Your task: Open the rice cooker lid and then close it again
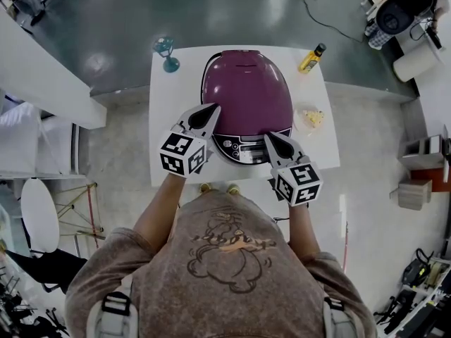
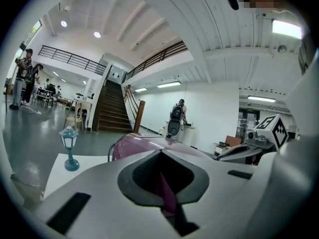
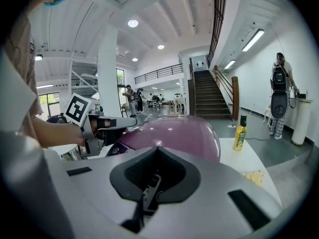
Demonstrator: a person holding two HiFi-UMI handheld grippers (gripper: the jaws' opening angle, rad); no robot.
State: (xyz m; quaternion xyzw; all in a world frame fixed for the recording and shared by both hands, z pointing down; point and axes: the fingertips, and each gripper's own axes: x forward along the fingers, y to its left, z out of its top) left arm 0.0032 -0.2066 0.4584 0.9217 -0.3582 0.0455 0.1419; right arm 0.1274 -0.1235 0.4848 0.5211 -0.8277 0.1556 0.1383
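Rice cooker (image 1: 246, 90): magenta and rounded. It sits at the middle of the white counter (image 1: 163, 136), with its control panel (image 1: 243, 148) facing the person.
Lid (image 3: 174, 133): down flat on the cooker body, closed.
Left tongs (image 1: 211, 108): the jaws are pressed together with nothing gripped between them. The tip is at the front left edge of the lid. The left gripper view shows only a strip of pink lid through the hollow behind the closed tips. I cannot tell whether the tip touches the cooker.
Right tongs (image 1: 268, 136): the jaws meet at the tip and hold nothing. The tip is over the right end of the control panel, and part of the panel shows through the hollow behind it. Contact is unclear.
Person: stands at the near edge of the counter with a forearm stretched out on either side of the cooker's front.
Lantern ornament (image 1: 167, 53): teal and upright at the far left corner of the counter, apart from the cooker.
Yellow bottle (image 1: 311, 58): dark cap, upright at the far right corner.
Yellowish snack (image 1: 310, 117): lies on the counter just right of the cooker.
Background: a dark staircase (image 2: 110, 108). A second person with a backpack (image 3: 280, 91) stands at a white stand.
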